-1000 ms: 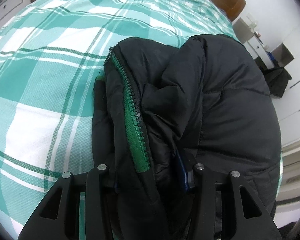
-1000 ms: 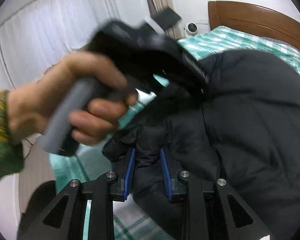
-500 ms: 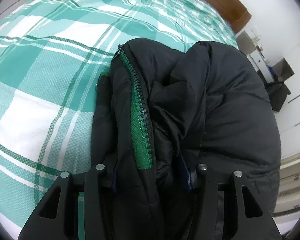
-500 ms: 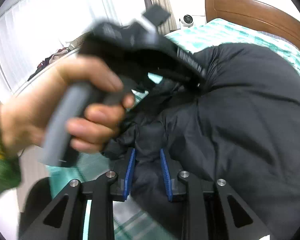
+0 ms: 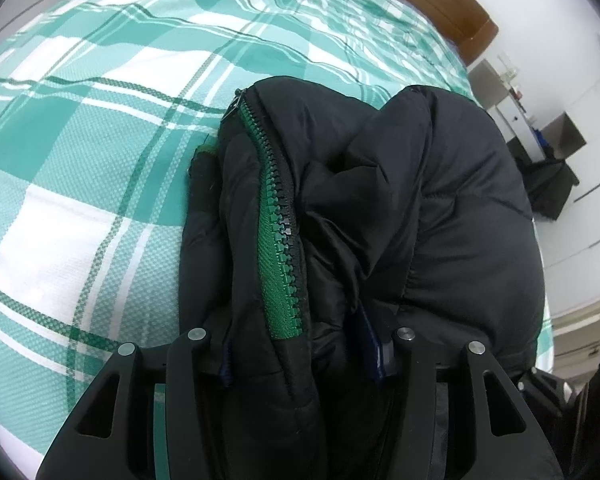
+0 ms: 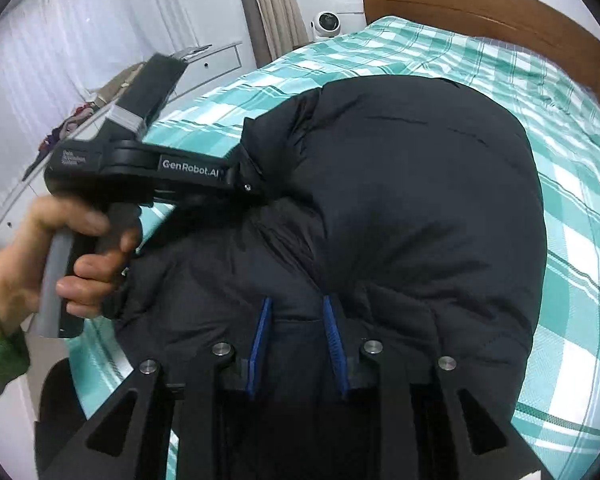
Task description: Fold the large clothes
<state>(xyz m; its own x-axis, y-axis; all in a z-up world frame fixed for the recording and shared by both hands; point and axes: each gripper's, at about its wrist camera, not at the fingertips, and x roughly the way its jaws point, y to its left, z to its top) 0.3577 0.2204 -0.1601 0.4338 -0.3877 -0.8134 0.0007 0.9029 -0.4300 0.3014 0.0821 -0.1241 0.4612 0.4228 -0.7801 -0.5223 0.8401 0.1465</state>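
Black puffer jacket (image 6: 400,208) bunched on the green-plaid bed (image 5: 80,152).
Left gripper (image 5: 300,354), side marked "GenRobot.AI", pinches the green zipper (image 5: 278,240) edge; right gripper (image 6: 296,340) pinches a jacket fold.

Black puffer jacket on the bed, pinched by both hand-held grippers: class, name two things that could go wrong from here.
1. The black puffer jacket is bulky and slick; the left hand-held gripper clamps a thick bunch beside the green zipper, which might slip out.
2. The right hand-held gripper pinches only a narrow fold, so the bulk could sag and undo the fold on the checked bedspread.
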